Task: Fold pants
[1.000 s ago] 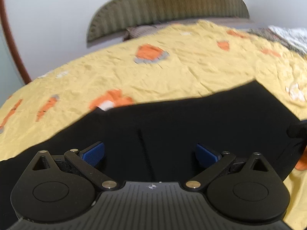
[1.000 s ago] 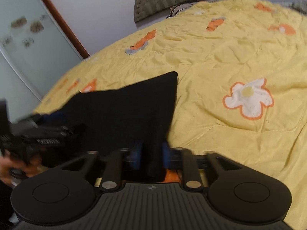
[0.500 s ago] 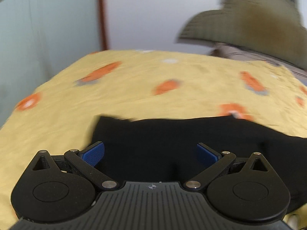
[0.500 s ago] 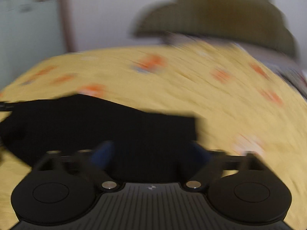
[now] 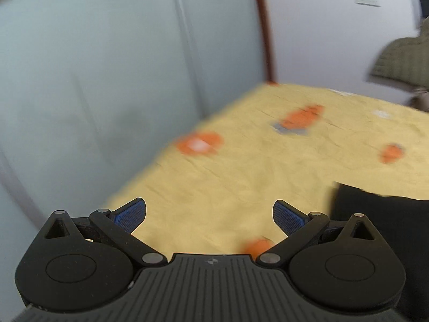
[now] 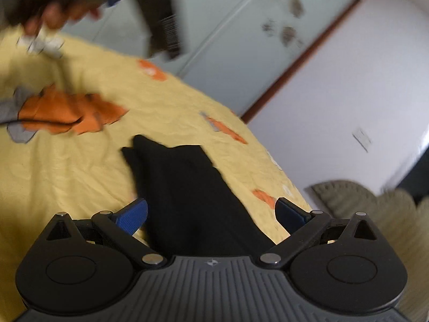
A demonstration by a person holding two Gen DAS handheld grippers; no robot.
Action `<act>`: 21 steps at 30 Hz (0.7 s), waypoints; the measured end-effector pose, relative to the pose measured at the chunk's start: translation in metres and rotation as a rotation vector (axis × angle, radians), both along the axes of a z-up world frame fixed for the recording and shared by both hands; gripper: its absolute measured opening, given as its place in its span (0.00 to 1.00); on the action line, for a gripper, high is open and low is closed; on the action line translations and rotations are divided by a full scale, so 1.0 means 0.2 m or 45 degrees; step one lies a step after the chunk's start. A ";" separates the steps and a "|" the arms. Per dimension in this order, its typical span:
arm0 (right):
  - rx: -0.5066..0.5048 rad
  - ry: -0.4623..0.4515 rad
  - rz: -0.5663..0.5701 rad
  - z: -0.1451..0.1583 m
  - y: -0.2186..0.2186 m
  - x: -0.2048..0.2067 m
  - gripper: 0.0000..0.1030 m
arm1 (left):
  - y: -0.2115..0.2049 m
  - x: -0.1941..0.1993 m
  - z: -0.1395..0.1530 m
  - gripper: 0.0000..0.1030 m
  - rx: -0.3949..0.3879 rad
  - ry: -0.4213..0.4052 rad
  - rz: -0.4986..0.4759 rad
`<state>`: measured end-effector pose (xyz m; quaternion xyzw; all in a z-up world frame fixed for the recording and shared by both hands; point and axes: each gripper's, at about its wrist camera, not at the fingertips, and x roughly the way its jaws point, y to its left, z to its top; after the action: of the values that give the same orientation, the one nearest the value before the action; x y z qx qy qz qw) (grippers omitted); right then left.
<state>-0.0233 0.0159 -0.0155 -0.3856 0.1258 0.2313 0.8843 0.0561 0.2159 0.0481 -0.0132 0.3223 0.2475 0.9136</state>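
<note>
Spreading wide over bare bedspread, the left gripper (image 5: 209, 214) holds nothing: its blue pads (image 5: 130, 214) stand well apart with only the yellow bedspread (image 5: 241, 174) between them. In the left wrist view the black pants (image 5: 380, 214) lie to the right of this gripper, a squared edge showing just beside the right-hand pad, not between the pads.

Risk 1: re-gripping from this position could pinch the bedspread instead of the pants, because the quilt is rumpled and lies directly under the open jaws.

The right gripper (image 6: 211, 213) is also spread, with nothing pinched. The pants run as a long dark band from beneath it toward the far side of the bedspread, ending in an uneven tip with two layers offset. Whether the pads touch the cloth cannot be told.

Risk 2: the offset layers at the far tip suggest the fold is not square; pressing or folding again without aligning them would likely lock in a skewed stack.

Risk 3: both views are motion-blurred, so fast travel is probable; a swinging gripper could drag the loose fabric and undo the fold.

Beyond the pants, beside the bedspread's far edge, stand a pale sliding door (image 6: 241, 40) and an upholstered headboard (image 6: 375, 214).
</note>
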 end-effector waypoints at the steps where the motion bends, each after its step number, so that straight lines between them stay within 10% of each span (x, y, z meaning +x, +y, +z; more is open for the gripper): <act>1: -0.049 -0.001 0.006 -0.03 0.05 0.01 0.99 | 0.02 0.01 -0.01 0.99 -0.113 0.019 -0.072; 7: -0.174 -0.093 0.027 -0.15 0.20 0.04 0.90 | 0.12 0.09 -0.15 0.97 -0.630 0.086 -0.191; 11: -0.253 -0.085 0.031 -0.18 0.25 0.11 0.51 | 0.17 0.08 -0.28 0.98 -1.049 0.097 -0.203; 15: -0.271 -0.003 0.097 -0.21 0.32 0.16 0.22 | 0.18 0.13 -0.39 0.98 -1.238 0.117 -0.196; 21: 0.178 0.268 0.053 -0.01 0.18 0.31 0.11 | 0.20 0.24 -0.51 0.98 -1.516 0.094 -0.216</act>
<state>0.0395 0.0517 -0.0177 -0.2990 0.1934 0.2972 0.8859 0.1046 0.2561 -0.0538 -0.4883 0.4369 -0.0492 0.7539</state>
